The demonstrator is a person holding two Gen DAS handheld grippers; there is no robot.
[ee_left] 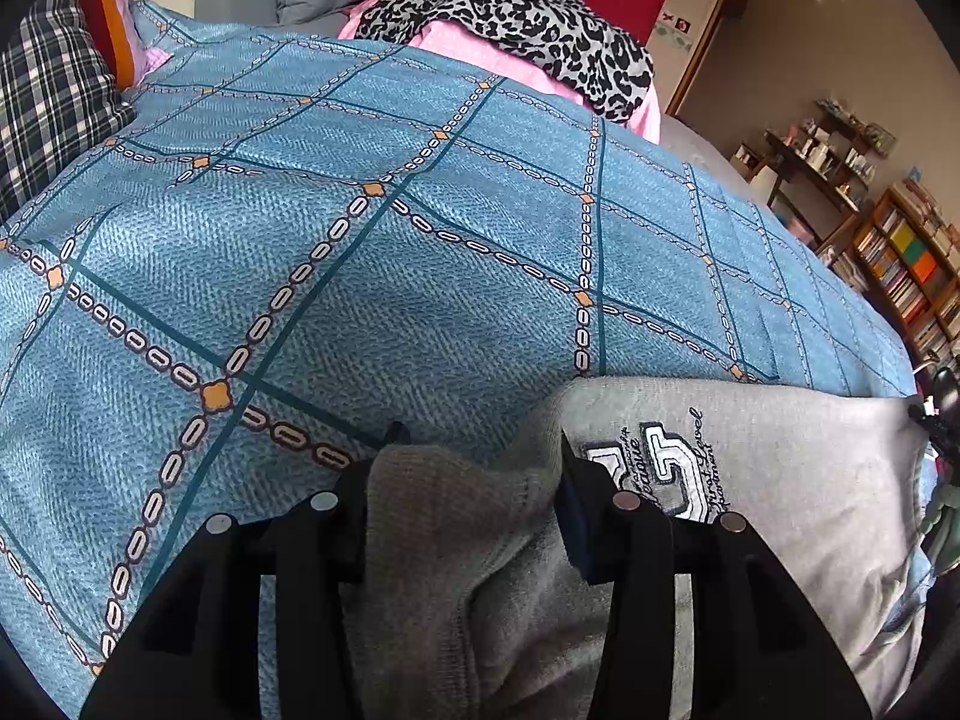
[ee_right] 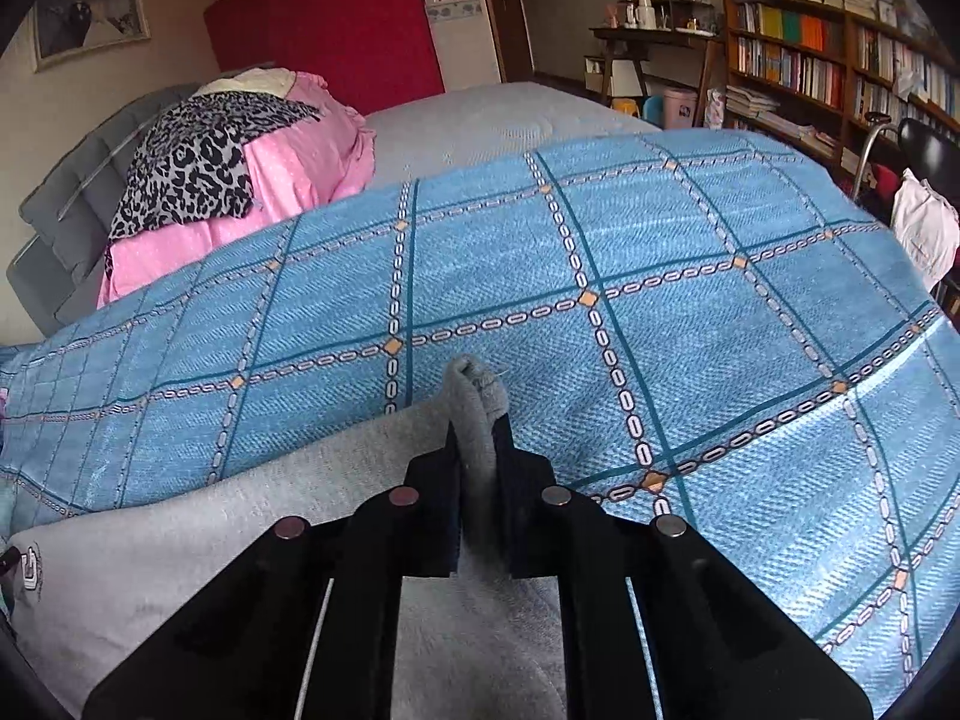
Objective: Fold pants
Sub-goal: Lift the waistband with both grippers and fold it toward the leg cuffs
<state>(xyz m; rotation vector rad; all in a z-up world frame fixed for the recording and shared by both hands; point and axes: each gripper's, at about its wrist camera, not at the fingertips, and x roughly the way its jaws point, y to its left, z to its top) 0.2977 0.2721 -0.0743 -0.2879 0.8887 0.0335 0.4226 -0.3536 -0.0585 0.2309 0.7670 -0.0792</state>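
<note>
Right tongs (ee_right: 478, 456) are clenched on a pinched ridge of the grey pants (ee_right: 180, 546); left tongs (ee_left: 462, 480) grasp a bunched, thicker fold. Soft grey fleece with an embroidered logo (ee_left: 660, 468), lying across the blue checked bedspread (ee_right: 660, 276), long axis running between the tongs.

From my remote station I count one pair of grey pants (ee_left: 810, 480), one blue chain-check bedspread (ee_left: 420, 270), two tongs (ee_left: 465, 480) (ee_right: 478, 450) each with two fingers, one leopard-print cloth (ee_right: 192, 162), one pink bundle (ee_right: 300, 162), one framed picture (ee_right: 90, 21).
</note>
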